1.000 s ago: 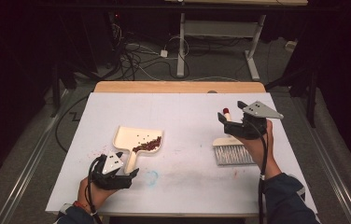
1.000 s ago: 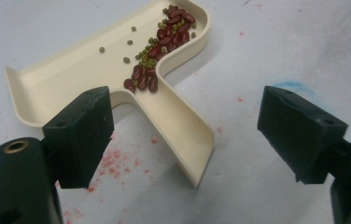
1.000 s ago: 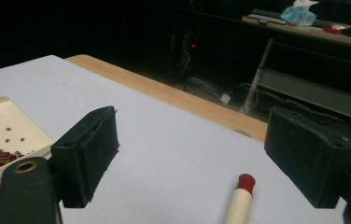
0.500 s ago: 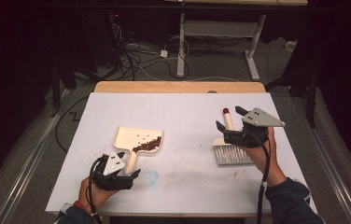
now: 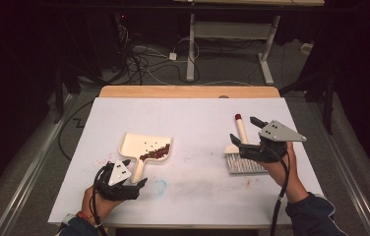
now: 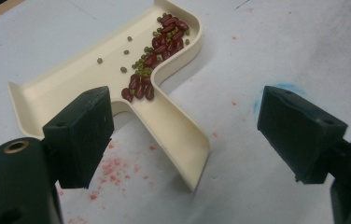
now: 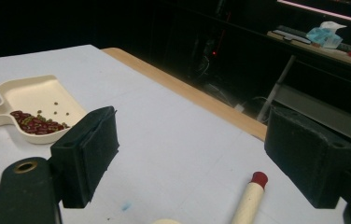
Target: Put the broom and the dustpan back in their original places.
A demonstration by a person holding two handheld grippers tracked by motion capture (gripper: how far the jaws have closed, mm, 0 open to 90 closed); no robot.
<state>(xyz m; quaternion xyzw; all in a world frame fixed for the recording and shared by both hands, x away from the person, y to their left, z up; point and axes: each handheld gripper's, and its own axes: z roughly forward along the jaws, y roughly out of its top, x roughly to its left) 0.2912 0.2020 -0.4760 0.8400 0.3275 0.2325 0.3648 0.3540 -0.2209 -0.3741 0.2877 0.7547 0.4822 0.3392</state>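
A dark room with cables on the floor surrounds a white-covered bench point(image 5: 193, 118) that occupies the centre of the high view. At the lower left of that view, a cream dustpan point(image 5: 146, 147) lies flat on the bench, holding a cluster of red beans point(image 6: 157, 46) mixed with small green ones along its back wall. The left gripper point(image 5: 133, 184) sits at the end of the dustpan's handle point(image 6: 173, 130); in the left gripper view its fingers point(image 6: 82, 133) stand wide apart on either side of the handle, touching nothing. At the right of the high view, a hand brush point(image 5: 242, 155) lies on the bench, bristles toward the bottom of the frame and red-tipped handle toward the top. The right gripper point(image 5: 246, 135) hovers just above it, fingers spread and empty. The sweeping appears complete, since the beans lie in the pan and the brush is set down. The probable next move is closing the left fingers squarely on the handle, then lifting the pan level so that no beans roll out of its open front.
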